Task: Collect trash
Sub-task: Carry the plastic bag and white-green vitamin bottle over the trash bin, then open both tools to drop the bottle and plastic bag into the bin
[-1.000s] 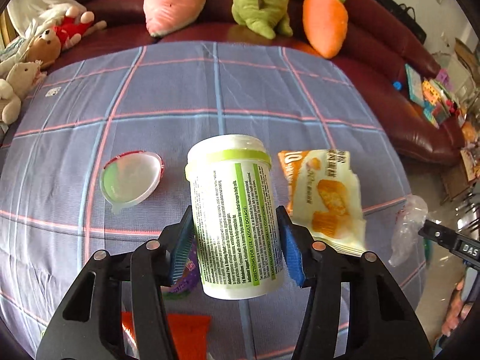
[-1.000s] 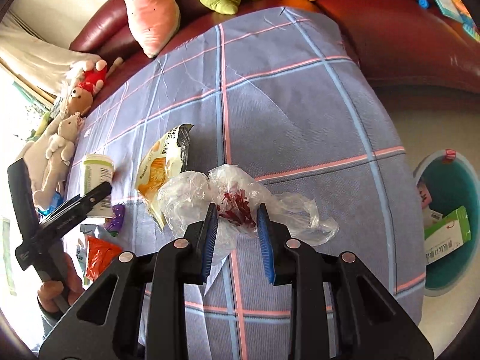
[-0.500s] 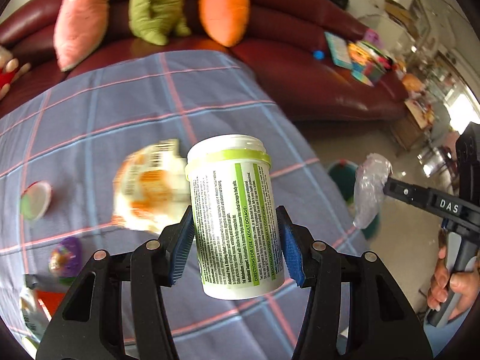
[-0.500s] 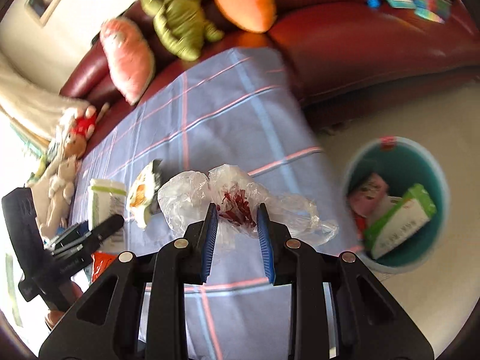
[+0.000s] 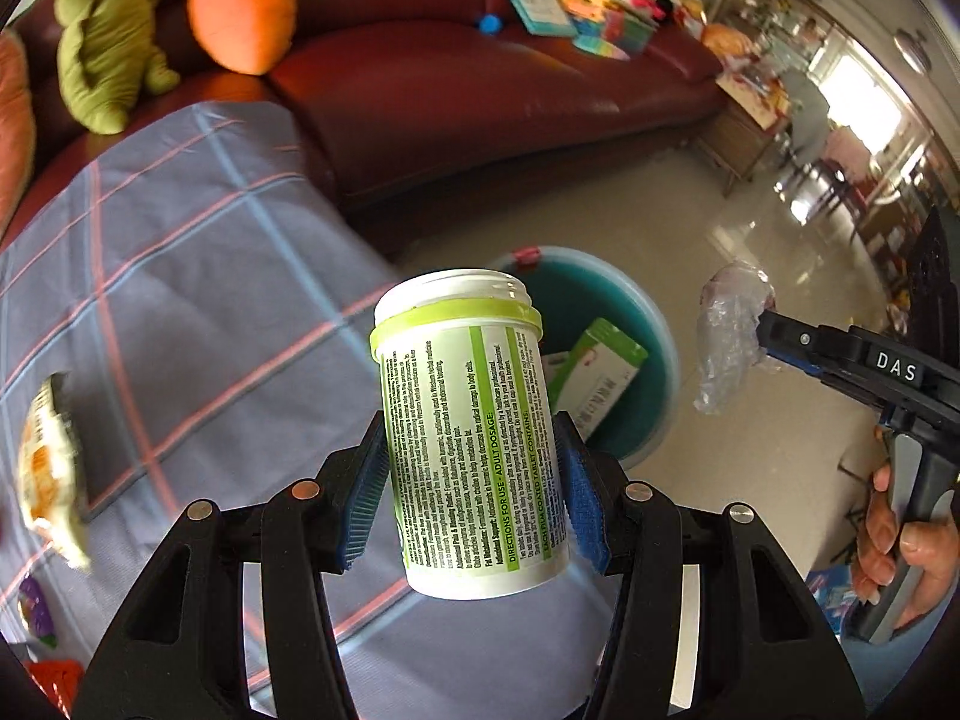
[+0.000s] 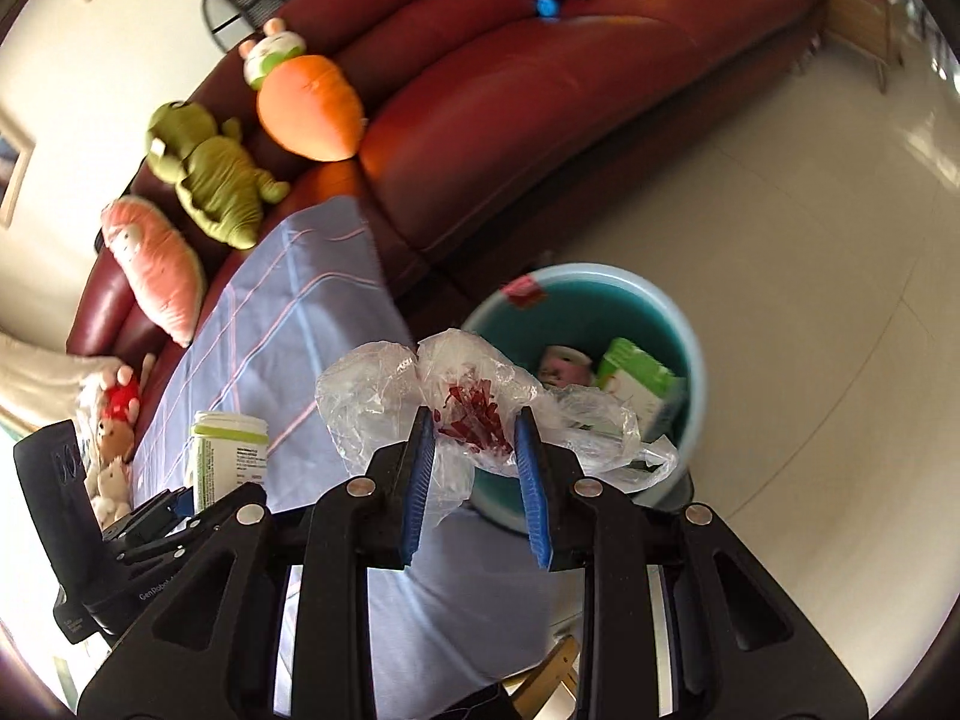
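My left gripper [image 5: 471,501] is shut on a white tablet jar with green label [image 5: 471,426], held upright above the table's right edge, near the teal bin [image 5: 654,348]. The jar also shows in the right wrist view [image 6: 225,456]. My right gripper [image 6: 474,459] is shut on a crumpled clear plastic bag with red print [image 6: 474,405], held above the near rim of the teal bin [image 6: 690,360]. In the left wrist view the bag [image 5: 729,336] hangs from the right gripper to the right of the bin. The bin holds a green-white box [image 6: 639,381] and other trash.
The table with the blue plaid cloth [image 5: 180,312] carries a yellow snack wrapper [image 5: 48,468], a purple wrapper [image 5: 36,609] and an orange packet [image 5: 54,678] at left. A dark red sofa [image 6: 540,90] with plush toys [image 6: 312,99] stands behind. Shiny floor lies at right.
Both grippers have swung right, off the table toward the teal bin, each keeping its load. The bin has come into near view in both cameras.
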